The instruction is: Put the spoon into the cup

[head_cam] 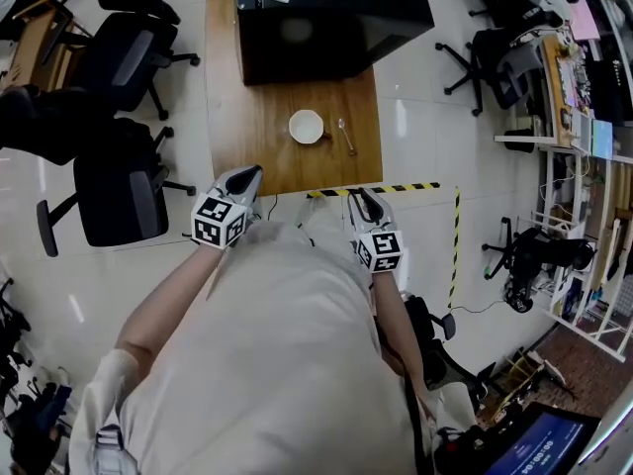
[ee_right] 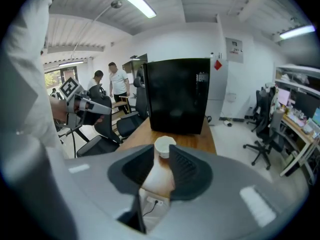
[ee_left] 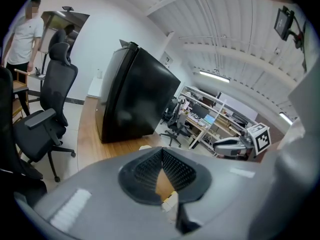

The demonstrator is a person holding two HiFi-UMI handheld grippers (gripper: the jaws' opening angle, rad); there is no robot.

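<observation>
The left claw is closed and empty. The right claw is slightly parted and empty. Both hover at the worktop's near edge. Farther off, at the right claw's 12 o'clock, the spoon lies at 3 o'clock of the cup, just beside it.

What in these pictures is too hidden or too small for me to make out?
- Spoon: tiny in the head view, so which way its bowl faces is unclear. It shows in neither gripper view, probably covered by the jaws.
- Cup: too small in the head view to tell what is inside. In the right gripper view the jaws hide its base.
- Black box: cut off by the head view's top edge.
</observation>
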